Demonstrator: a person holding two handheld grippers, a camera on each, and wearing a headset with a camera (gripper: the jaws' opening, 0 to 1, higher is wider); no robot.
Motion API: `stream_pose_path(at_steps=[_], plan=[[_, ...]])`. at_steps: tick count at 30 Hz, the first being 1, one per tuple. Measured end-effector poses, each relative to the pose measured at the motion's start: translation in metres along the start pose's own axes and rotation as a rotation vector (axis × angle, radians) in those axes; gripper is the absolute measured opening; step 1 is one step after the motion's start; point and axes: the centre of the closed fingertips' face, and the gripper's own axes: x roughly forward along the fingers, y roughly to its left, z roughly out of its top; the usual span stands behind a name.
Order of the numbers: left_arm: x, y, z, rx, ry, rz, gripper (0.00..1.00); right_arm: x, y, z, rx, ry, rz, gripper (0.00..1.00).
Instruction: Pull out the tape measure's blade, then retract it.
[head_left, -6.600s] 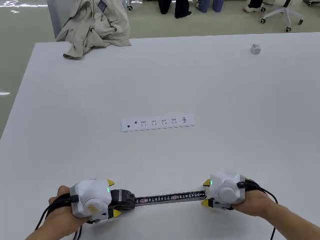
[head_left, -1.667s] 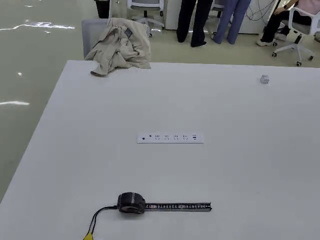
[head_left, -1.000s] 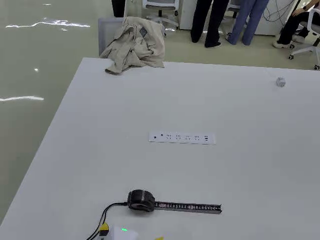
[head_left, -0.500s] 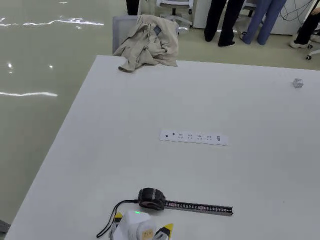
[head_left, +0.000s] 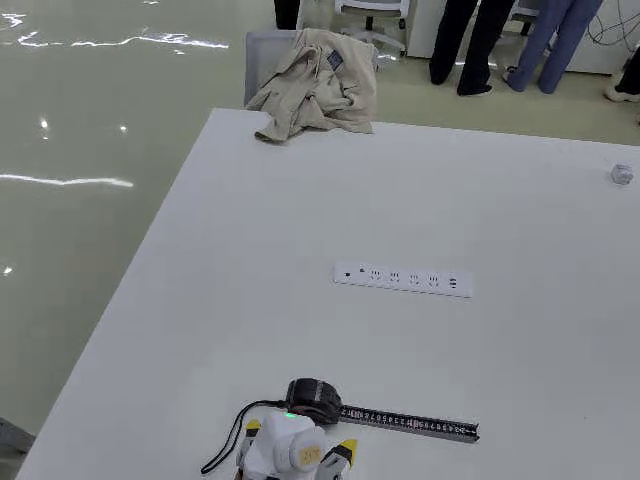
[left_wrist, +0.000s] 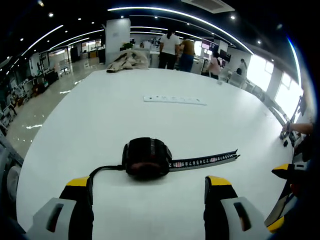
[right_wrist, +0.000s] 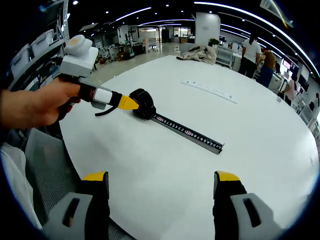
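Since the blade (head_left: 410, 424) lies drawn out from the case (head_left: 314, 398) on the bench (head_left: 300, 220), the left tool (left_wrist: 147, 182) gapes empty just short of the case, likely to grip it for retraction, with the right tool (right_wrist: 162, 176) equally wide and empty farther off.

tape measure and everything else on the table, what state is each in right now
tape measure: lying on the table, not gripped
blade: pulled out, flat on the table
left gripper: open, just short of the tape measure
right gripper: open, empty
power strip: nothing plugged in
jacket: crumpled at the far edge
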Motion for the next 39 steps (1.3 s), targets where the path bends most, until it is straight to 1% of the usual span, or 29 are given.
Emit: stream_pose_path(at_steps=[3, 6, 8, 10, 13, 14, 15, 18, 21, 22, 23, 25, 27, 28, 30, 32, 34, 36, 38, 39], plan=[[0.004, -0.001, 0.0, 0.002, 0.005, 0.005, 0.89, 0.006, -0.007, -0.003, -0.015, 0.011, 0.004, 0.89], [0.008, -0.002, 0.0, 0.004, 0.01, 0.007, 0.89, 0.011, -0.014, -0.002, -0.032, 0.009, 0.011, 0.88], [0.01, -0.004, 0.001, 0.001, 0.012, 0.004, 0.89, 0.014, -0.018, 0.0, -0.056, 0.009, 0.028, 0.86], [0.012, -0.004, 0.001, 0.004, 0.011, 0.009, 0.88, 0.017, -0.022, 0.001, -0.102, 0.016, 0.043, 0.85], [0.015, -0.005, 0.001, -0.006, 0.01, 0.009, 0.87, 0.022, -0.026, 0.003, -0.142, 0.02, 0.067, 0.83], [0.015, -0.005, 0.002, -0.012, 0.008, 0.007, 0.87, 0.024, -0.028, 0.003, -0.16, 0.023, 0.075, 0.82], [0.016, -0.006, 0.003, -0.034, -0.002, 0.0, 0.87, 0.026, -0.029, 0.003, -0.172, 0.025, 0.084, 0.81], [0.019, -0.005, 0.002, -0.022, 0.004, 0.013, 0.86, 0.031, -0.034, 0.001, -0.226, 0.041, 0.106, 0.79], [0.023, -0.003, 0.001, -0.028, 0.007, 0.023, 0.85, 0.037, -0.042, -0.002, -0.257, 0.055, 0.119, 0.77], [0.024, -0.002, 0.003, -0.039, 0.003, 0.025, 0.84, 0.039, -0.046, -0.003, -0.263, 0.059, 0.123, 0.76], [0.025, -0.002, 0.003, -0.038, 0.009, 0.026, 0.84, 0.041, -0.048, -0.004, -0.264, 0.062, 0.13, 0.77], [0.029, -0.003, 0.002, -0.037, 0.014, 0.028, 0.84, 0.044, -0.056, -0.005, -0.29, 0.084, 0.129, 0.76], [0.03, -0.003, 0.003, -0.043, 0.013, 0.03, 0.84, 0.047, -0.062, -0.006, -0.291, 0.09, 0.139, 0.76], [0.032, -0.002, 0.003, -0.044, 0.016, 0.034, 0.84, 0.049, -0.068, -0.006, -0.318, 0.102, 0.13, 0.75], [0.035, -0.001, 0.004, -0.053, 0.013, 0.035, 0.83, 0.052, -0.074, -0.004, -0.325, 0.104, 0.139, 0.75], [0.037, -0.001, 0.003, -0.051, 0.02, 0.039, 0.83, 0.055, -0.081, -0.004, -0.365, 0.117, 0.131, 0.73], [0.039, 0.001, 0.002, -0.054, 0.026, 0.044, 0.83, 0.059, -0.086, -0.002, -0.374, 0.116, 0.138, 0.72], [0.041, 0.002, 0.002, -0.054, 0.028, 0.047, 0.83, 0.061, -0.091, 0.001, -0.409, 0.114, 0.138, 0.69], [0.043, 0.002, 0.001, -0.059, 0.03, 0.044, 0.82, 0.065, -0.096, 0.0, -0.423, 0.122, 0.145, 0.68], [0.045, 0.003, 0.001, -0.057, 0.031, 0.047, 0.82, 0.068, -0.099, 0.0, -0.45, 0.128, 0.153, 0.66]])
